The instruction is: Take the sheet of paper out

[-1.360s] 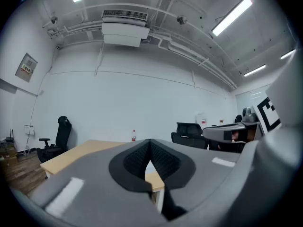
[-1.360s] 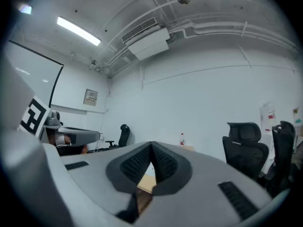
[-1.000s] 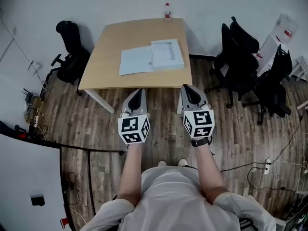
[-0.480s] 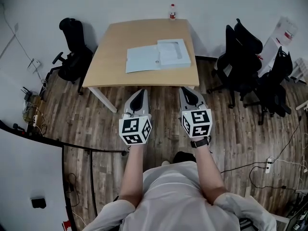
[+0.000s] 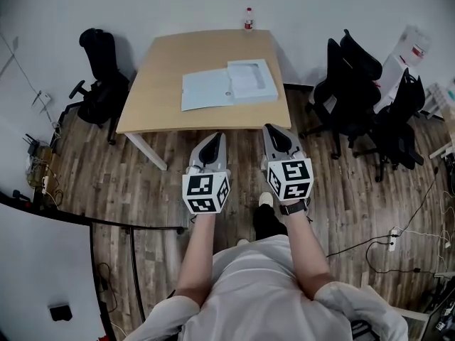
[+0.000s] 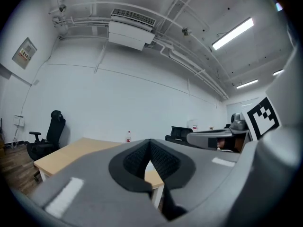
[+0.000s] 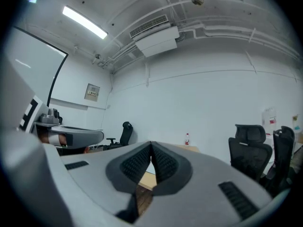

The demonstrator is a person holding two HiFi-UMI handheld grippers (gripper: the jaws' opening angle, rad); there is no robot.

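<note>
Both grippers held level in front of the body, over the wood floor, short of the table. Left gripper (image 5: 212, 145): jaws pressed together, nothing between them. Right gripper (image 5: 275, 136): the same, pads meeting, empty. Table (image 5: 160, 84) directly ahead, near edge just beyond both tips. On it a pale blue folder (image 5: 204, 91) lies open and flat, long axis left to right, slightly skewed. Its white half (image 5: 252, 80) sits on the right; sheet of paper judged to be there, not separately resolvable. That half lies ahead and between the tips, nearer the right gripper. Bottle (image 5: 248, 18) stands at the far edge.
</note>
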